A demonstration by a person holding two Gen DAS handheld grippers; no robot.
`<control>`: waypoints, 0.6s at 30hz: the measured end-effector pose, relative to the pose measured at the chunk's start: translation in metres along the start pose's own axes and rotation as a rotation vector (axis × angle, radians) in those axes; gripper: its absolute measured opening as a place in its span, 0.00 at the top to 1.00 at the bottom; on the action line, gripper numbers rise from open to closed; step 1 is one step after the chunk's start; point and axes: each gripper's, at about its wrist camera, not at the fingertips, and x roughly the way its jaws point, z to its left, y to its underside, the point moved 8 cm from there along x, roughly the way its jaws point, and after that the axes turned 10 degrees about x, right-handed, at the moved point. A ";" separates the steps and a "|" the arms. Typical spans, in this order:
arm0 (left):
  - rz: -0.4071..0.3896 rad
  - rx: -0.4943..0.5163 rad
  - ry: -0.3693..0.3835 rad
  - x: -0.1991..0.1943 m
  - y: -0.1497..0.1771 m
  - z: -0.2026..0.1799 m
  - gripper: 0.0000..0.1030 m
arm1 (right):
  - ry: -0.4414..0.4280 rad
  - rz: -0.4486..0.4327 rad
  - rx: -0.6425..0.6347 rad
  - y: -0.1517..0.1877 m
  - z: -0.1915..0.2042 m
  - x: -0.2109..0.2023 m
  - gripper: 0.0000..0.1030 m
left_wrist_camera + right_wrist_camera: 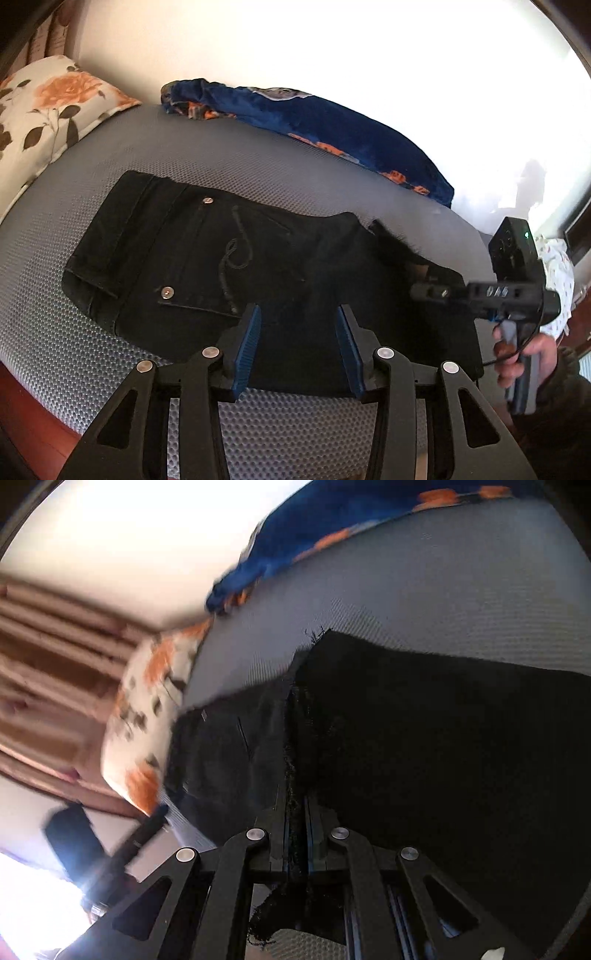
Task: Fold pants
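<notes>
The black jeans (229,266) lie partly folded on a grey honeycomb-textured mattress (74,332), directly ahead of the left gripper (298,343), whose blue-padded fingers (248,347) stand spread above the near edge of the cloth with nothing between them. Just beyond its left finger sits a back pocket with two metal rivets and a curled stitched motif; no brand name or lettering can be read on it. To the right of that gripper, the right gripper (424,291) reaches in over the jeans' far end, a hand (517,354) wrapped round its handle. In the right wrist view the right gripper (295,812) is pressed together on a frayed black edge of the jeans (424,738), the fabric running between its fingers and hanging below them. That view is smeared, so the fold's exact shape is probably not readable. Beyond and left of the left gripper lies a floral pillow (44,110); beyond and right, a blue blanket (332,125) with orange print.
</notes>
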 end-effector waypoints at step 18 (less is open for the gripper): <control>0.133 -0.030 0.237 0.047 -0.004 -0.050 0.56 | 0.085 0.050 -0.082 0.034 0.005 0.004 0.53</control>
